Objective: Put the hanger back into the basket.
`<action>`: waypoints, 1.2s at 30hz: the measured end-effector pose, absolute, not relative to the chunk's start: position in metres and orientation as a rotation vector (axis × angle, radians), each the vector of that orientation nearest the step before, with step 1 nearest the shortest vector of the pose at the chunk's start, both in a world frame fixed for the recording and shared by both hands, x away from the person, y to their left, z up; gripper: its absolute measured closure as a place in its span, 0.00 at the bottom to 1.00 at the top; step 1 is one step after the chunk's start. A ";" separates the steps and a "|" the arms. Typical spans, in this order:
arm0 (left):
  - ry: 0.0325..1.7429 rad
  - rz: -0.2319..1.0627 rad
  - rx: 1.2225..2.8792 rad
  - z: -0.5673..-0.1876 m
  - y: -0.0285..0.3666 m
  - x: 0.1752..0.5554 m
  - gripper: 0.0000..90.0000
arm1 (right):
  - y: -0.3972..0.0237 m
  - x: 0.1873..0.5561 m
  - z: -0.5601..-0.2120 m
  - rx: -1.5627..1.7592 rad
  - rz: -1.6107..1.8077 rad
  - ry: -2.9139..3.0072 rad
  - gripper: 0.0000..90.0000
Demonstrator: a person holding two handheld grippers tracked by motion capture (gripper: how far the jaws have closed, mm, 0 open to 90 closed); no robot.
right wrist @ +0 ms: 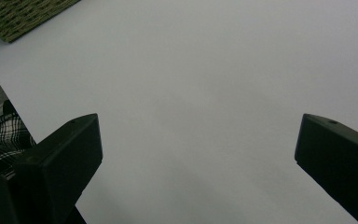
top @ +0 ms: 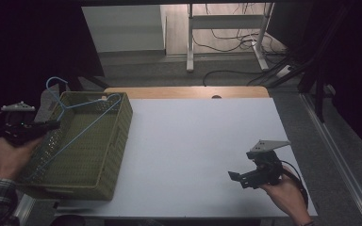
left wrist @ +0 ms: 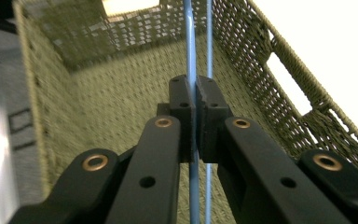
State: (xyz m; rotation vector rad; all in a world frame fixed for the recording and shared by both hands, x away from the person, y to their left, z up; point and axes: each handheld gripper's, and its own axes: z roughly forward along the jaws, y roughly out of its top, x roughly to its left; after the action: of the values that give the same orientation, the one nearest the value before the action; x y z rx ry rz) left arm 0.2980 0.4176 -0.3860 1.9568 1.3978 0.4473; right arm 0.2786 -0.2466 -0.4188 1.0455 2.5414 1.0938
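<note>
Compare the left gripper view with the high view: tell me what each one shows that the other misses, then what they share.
Left gripper view alone: the jaws closed on one thin bar of the blue hanger, seen close up.

High view alone: the right gripper with jaws apart over the white table, both of the person's hands, the hanger's hook past the basket's far corner, and the floor beyond.

Both: the left gripper, the hanger, and the green woven basket.

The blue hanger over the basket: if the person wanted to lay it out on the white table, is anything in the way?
Only the basket's right wall lies between. The left gripper already clamps the hanger, and the white table looks bare.
</note>
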 end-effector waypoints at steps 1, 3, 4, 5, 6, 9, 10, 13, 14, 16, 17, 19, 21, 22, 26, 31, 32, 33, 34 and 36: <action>1.404 0.445 1.958 -0.390 0.417 0.299 0.97 | -0.247 0.278 -0.420 1.052 1.098 2.541 0.00; 1.410 0.425 1.961 -0.398 0.415 0.301 0.97 | -0.248 0.278 -0.422 1.057 1.097 2.543 0.00; 1.414 0.416 1.964 -0.403 0.414 0.302 0.97 | -0.248 0.278 -0.422 1.060 1.095 2.545 0.00; 1.415 0.409 1.967 -0.407 0.413 0.303 0.97 | -0.247 0.278 -0.423 1.060 1.093 2.547 0.00; 1.418 0.396 1.969 -0.411 0.411 0.305 0.97 | -0.247 0.277 -0.424 1.061 1.094 2.548 0.00; 1.425 0.362 1.985 -0.423 0.406 0.308 0.97 | -0.247 0.276 -0.426 1.063 1.096 2.550 0.00; 1.430 0.354 1.993 -0.429 0.404 0.309 0.97 | -0.247 0.275 -0.426 1.064 1.095 2.555 0.00; 1.447 0.337 1.995 -0.437 0.402 0.311 0.95 | -0.247 0.274 -0.429 1.073 1.091 2.558 0.00; 1.454 0.355 1.982 -0.438 0.402 0.310 0.89 | -0.247 0.273 -0.430 1.074 1.092 2.558 0.00; 1.455 0.367 1.957 -0.434 0.403 0.306 0.71 | -0.248 0.272 -0.432 1.081 1.091 2.556 0.00; 1.447 0.362 1.943 -0.431 0.403 0.303 0.65 | -0.249 0.271 -0.432 1.087 1.092 2.555 0.00; 1.394 0.345 1.921 -0.424 0.399 0.296 0.49 | -0.250 0.270 -0.434 1.094 1.093 2.553 0.00; 1.331 0.338 1.909 -0.418 0.388 0.286 0.33 | -0.251 0.268 -0.435 1.099 1.095 2.540 0.00; 1.299 0.334 1.905 -0.416 0.381 0.281 0.27 | -0.252 0.267 -0.435 1.102 1.098 2.532 0.00; 1.191 0.316 1.934 -0.413 0.348 0.261 0.07 | -0.254 0.261 -0.434 1.107 1.121 2.495 0.00; 1.096 0.325 1.979 -0.415 0.313 0.234 0.01 | -0.260 0.251 -0.431 1.121 1.145 2.421 0.00; 1.076 0.318 1.982 -0.416 0.306 0.228 0.01 | -0.261 0.250 -0.431 1.124 1.148 2.411 0.00; 1.063 0.315 1.981 -0.417 0.302 0.225 0.01 | -0.263 0.248 -0.431 1.124 1.151 2.399 0.00; 1.045 0.309 1.977 -0.417 0.298 0.220 0.01 | -0.264 0.247 -0.431 1.128 1.154 2.394 0.00; 1.023 0.296 1.970 -0.420 0.292 0.213 0.00 | -0.268 0.245 -0.432 1.127 1.151 2.376 0.00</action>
State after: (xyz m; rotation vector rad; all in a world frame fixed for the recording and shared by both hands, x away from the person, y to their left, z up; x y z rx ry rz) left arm 0.2132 0.2923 -0.4198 1.9696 1.0225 0.2957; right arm 0.2446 -0.2678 -0.4321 1.1272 2.3764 1.1514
